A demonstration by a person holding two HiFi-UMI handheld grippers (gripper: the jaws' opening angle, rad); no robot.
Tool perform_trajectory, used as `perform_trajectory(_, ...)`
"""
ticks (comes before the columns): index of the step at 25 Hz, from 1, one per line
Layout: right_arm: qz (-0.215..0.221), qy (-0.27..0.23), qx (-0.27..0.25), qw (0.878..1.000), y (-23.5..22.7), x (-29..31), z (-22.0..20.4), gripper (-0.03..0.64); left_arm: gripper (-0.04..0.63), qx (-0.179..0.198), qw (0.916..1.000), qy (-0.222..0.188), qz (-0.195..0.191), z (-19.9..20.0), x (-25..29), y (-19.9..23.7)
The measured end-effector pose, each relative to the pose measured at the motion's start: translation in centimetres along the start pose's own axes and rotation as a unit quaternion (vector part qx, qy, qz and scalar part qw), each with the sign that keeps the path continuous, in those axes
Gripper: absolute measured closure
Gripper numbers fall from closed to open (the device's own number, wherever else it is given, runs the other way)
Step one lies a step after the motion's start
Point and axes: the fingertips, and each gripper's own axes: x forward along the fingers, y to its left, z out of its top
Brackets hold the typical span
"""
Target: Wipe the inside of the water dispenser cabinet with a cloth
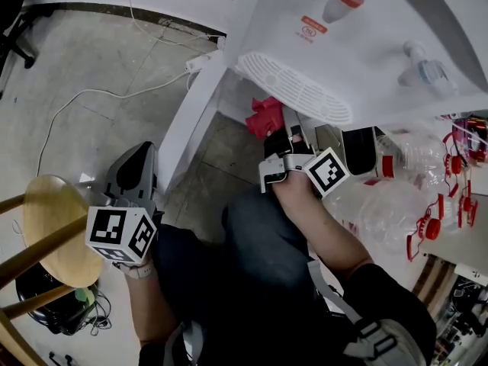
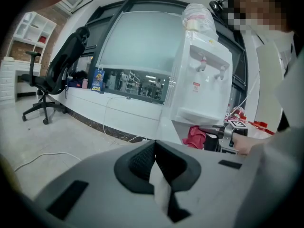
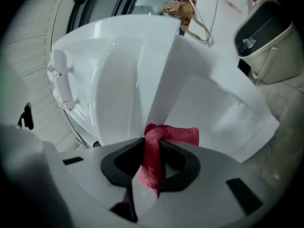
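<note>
While the right gripper [image 3: 153,148] clamps a red cloth [image 3: 164,136] between its jaws, that cloth sits at the mouth of the cabinet [image 1: 231,101], under the white water dispenser [image 1: 366,44] and right of the open white door [image 1: 191,120]. Left gripper [image 2: 154,148]: jaws pressed together on nothing, held near left beside a round wooden stool [image 1: 49,219], well apart from the dispenser. Clear plastic bottles [image 1: 389,204]: right of the cabinet.

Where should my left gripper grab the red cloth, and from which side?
Grip the loose bunch of the red cloth that sticks out past the right gripper, which is shut on it. Come from the left: that side looks unblocked, while the right gripper covers the rear. The left gripper is shut, so open it first.
</note>
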Motion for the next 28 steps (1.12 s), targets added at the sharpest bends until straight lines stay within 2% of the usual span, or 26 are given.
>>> perform_trajectory(4, 0.009, 0.05, 0.033, 0.998, 2.7, 0.6, -3.0, 0.532, 0.589, 0.007, 0.9998, -0.002, 0.017, 0.3, -0.6, -0.7)
perform_trajectory(6, 0.021, 0.077, 0.031, 0.996, 4.6, 0.5, -4.5, 0.532, 0.589, 0.007, 0.9995, -0.008, 0.029, 0.8, -1.1, -1.0)
perform_trajectory(12, 0.047, 0.173, -0.059, 0.982, 11.2, -0.8, -8.4, 0.532, 0.589, -0.002, 0.9987, -0.022, 0.047, 3.3, -3.3, -2.7)
perform_trajectory(14, 0.058, 0.2, -0.107, 0.972, 13.8, -1.6, -8.8, 0.532, 0.589, 0.013, 0.9988, -0.015, 0.045, 4.7, -4.0, -3.8)
perform_trajectory(17, 0.08, 0.236, -0.199, 0.948, 17.7, -3.0, -8.9, 0.532, 0.589, 0.034, 0.9988, -0.011, 0.034, 7.5, -5.2, -5.8)
perform_trajectory(21, 0.111, 0.252, -0.337, 0.9, 23.2, -5.1, -7.9, 0.532, 0.589, 0.009, 0.9998, -0.014, 0.011, 11.1, -7.4, -8.4)
perform_trajectory(28, 0.147, 0.279, -0.465, 0.828, 33.2, -9.2, -5.1, 0.532, 0.589, -0.03, 0.9992, -0.017, -0.019, 19.2, -12.1, -14.0)
